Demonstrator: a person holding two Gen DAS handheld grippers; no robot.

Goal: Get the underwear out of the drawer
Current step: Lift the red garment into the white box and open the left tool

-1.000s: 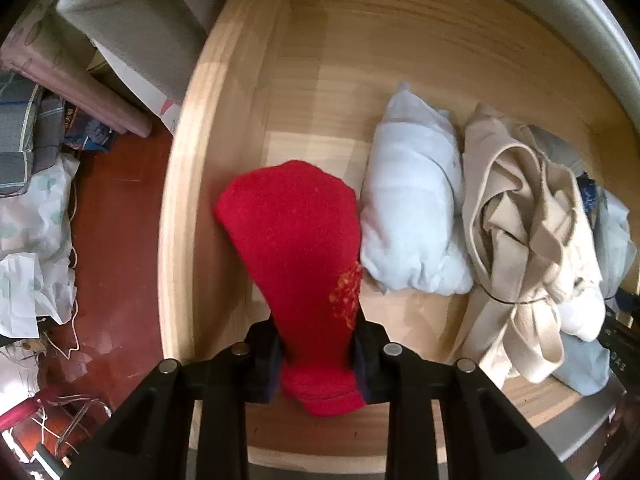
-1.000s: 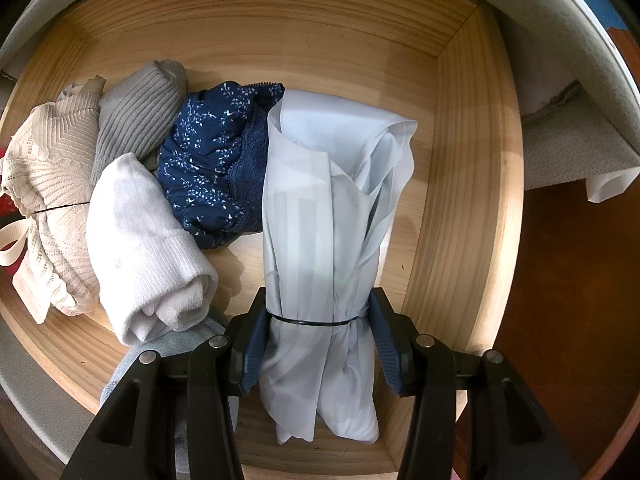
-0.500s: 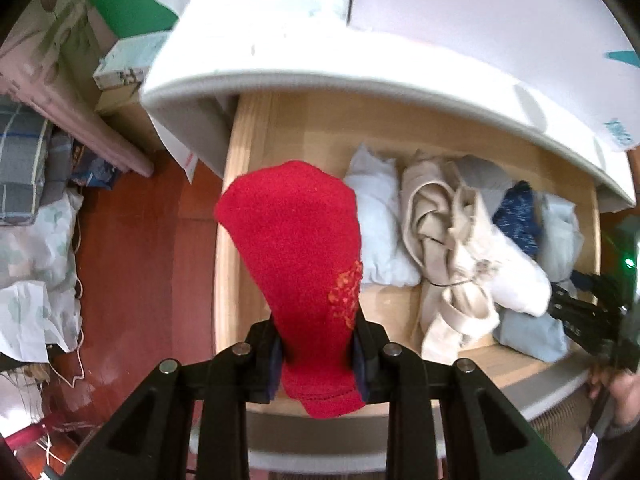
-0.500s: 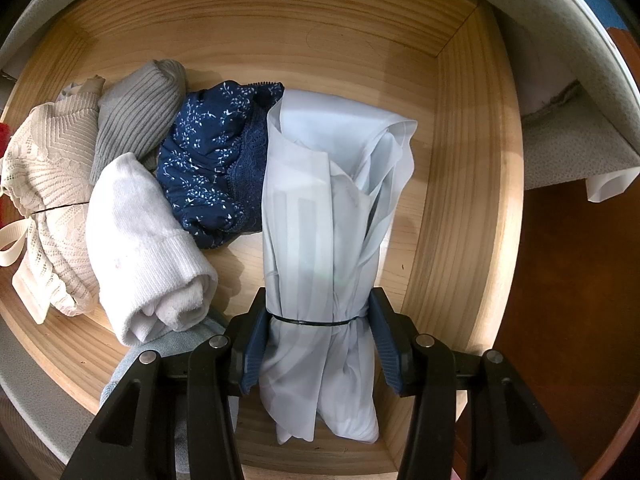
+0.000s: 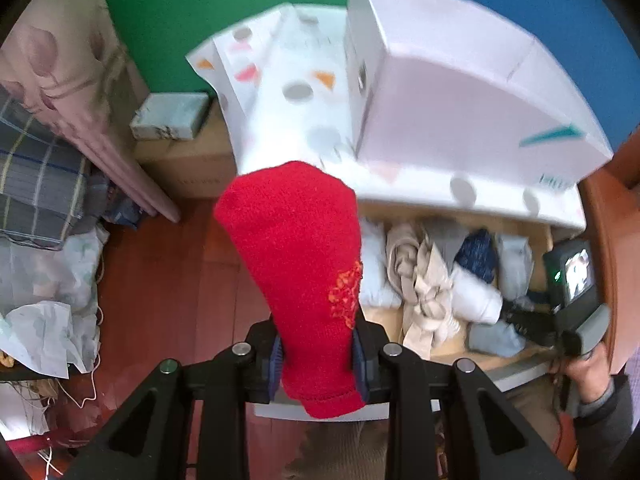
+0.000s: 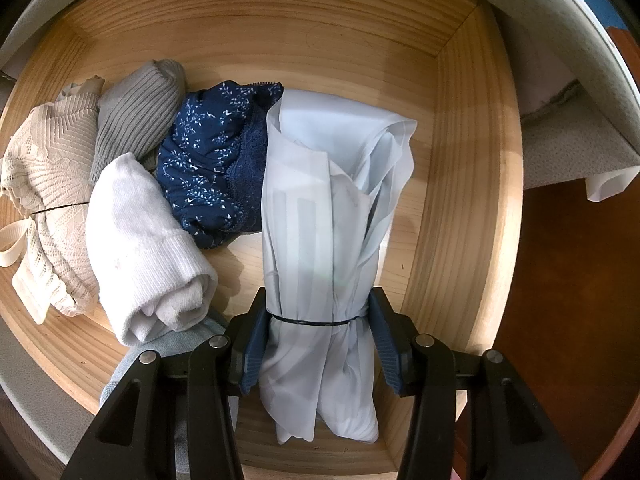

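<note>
Left wrist view: left gripper [image 5: 316,354] clamped on a red knit garment [image 5: 296,256] at frame centre, held above the wooden drawer [image 5: 516,360], which sits lower right below a white box [image 5: 460,92]. Rolled clothes fill the drawer.

Right wrist view: right gripper [image 6: 320,344] at bottom centre, pads pressing both sides of a pale blue bundle [image 6: 324,240] tied with a black band [image 6: 308,322], lying in the drawer's right half beside a navy floral piece [image 6: 216,160].

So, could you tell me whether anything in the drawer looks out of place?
Mostly tidy rolls, but the cream lace garment at the wooden drawer's left end lies loose, one strap trailing outward.
</note>
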